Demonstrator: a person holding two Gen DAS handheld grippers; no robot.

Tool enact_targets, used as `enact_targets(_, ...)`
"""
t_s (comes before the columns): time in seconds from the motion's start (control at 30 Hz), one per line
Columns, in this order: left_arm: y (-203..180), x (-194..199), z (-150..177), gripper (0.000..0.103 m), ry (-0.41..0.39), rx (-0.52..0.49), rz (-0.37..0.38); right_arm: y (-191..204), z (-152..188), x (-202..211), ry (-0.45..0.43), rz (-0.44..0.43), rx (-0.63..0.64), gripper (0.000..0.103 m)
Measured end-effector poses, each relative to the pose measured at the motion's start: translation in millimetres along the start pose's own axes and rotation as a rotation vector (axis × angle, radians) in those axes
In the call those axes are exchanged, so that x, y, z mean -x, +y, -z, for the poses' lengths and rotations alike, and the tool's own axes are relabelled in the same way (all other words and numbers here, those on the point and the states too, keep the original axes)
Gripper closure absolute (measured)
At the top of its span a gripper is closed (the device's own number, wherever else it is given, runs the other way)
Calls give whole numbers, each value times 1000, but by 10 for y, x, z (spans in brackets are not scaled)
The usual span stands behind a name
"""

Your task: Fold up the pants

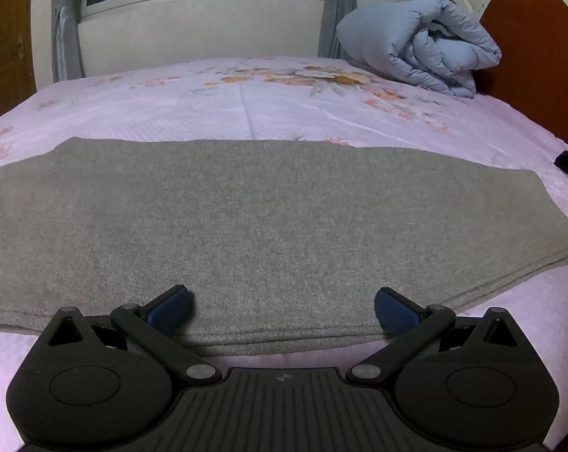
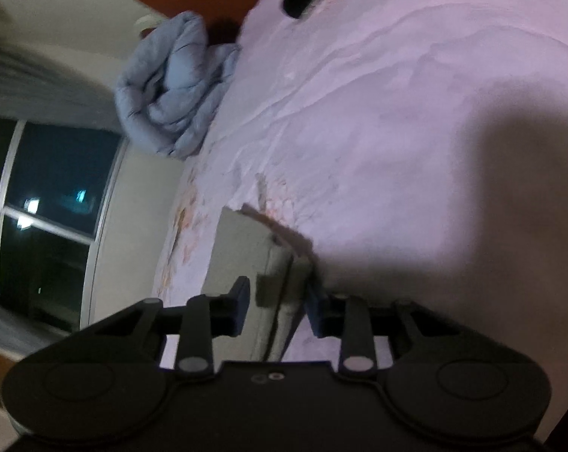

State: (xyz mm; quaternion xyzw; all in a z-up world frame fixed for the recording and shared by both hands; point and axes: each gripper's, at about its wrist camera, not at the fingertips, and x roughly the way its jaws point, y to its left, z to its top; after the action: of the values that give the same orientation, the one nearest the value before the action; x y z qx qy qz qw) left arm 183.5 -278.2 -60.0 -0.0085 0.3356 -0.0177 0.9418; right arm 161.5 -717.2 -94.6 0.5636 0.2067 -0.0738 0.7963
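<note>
Left jaws agape, right jaws around grey pants (image 1: 216,226) edge, grip uncertain, on pink bedsheet (image 1: 246,105).

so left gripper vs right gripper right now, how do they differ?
The left gripper stands wide open over the near edge of the flat grey fabric pants, nothing between its blue pads. The right gripper is much narrower, with a grey edge of the pants between its pads; contact is unclear. The left view is level, the right rolled sideways. Both work over the pink floral bed sheet.

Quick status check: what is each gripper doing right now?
Left gripper: open, at the near edge of the grey pants.
Right gripper: partly closed around the pants' edge; grip unclear.
</note>
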Motion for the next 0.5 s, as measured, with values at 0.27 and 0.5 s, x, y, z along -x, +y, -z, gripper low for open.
enact_targets(0.27, -96, 2, -30, 0, 16, 22, -23, 56, 43, -65, 0, 35, 45, 79)
enact_targets(0.5, -153, -49, 36, 0, -5, 14, -57, 152, 12, -137, 36, 65, 120, 76)
